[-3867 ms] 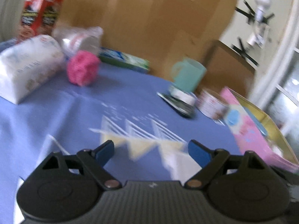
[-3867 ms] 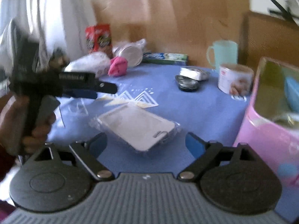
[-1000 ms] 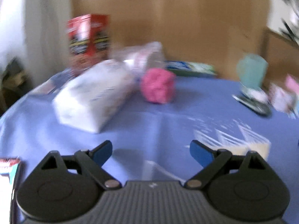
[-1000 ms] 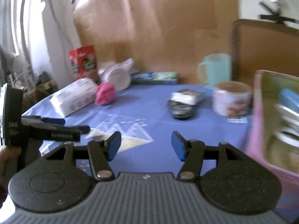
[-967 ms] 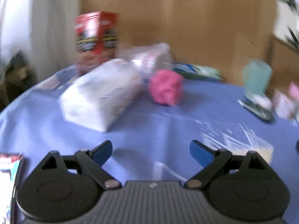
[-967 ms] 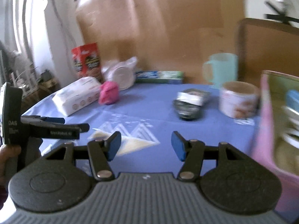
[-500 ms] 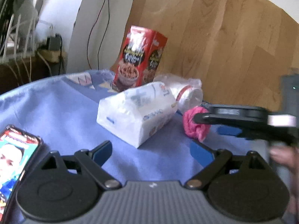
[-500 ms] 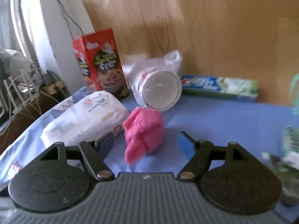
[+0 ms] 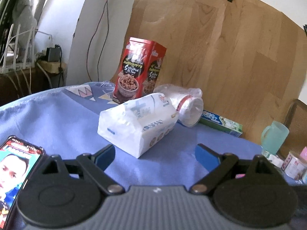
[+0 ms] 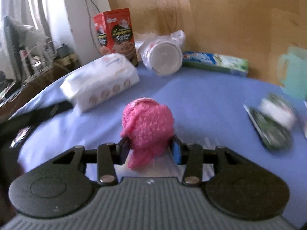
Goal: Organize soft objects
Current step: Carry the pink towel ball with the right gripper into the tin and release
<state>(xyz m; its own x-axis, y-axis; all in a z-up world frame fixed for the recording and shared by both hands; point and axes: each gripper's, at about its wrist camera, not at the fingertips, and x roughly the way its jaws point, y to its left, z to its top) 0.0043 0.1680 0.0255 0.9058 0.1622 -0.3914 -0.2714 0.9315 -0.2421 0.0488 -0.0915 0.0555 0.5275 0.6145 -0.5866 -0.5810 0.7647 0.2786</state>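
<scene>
My right gripper (image 10: 150, 150) has its jaws closing on a pink fluffy cloth (image 10: 147, 122), whose lower part is squeezed between the blue pads while the rest bulges above them. A white soft tissue pack (image 10: 99, 84) lies on the blue tablecloth (image 10: 201, 99) behind and left of it. In the left wrist view the same tissue pack (image 9: 138, 122) lies just ahead of my left gripper (image 9: 155, 153), which stands wide open with nothing between its fingers. The pink cloth is not visible there.
At the back stand a red cereal box (image 9: 140, 69), a bagged stack of cups (image 9: 188, 105), a toothpaste box (image 9: 220, 122) and a teal mug (image 9: 274, 136). A phone (image 9: 15, 164) lies at the near left. A dark packet (image 10: 272, 122) lies at the right.
The right gripper reached the pink cloth beside the tissue pack and closed around it. The cloth and the right gripper are gone from the left wrist view. The left gripper stays open.
</scene>
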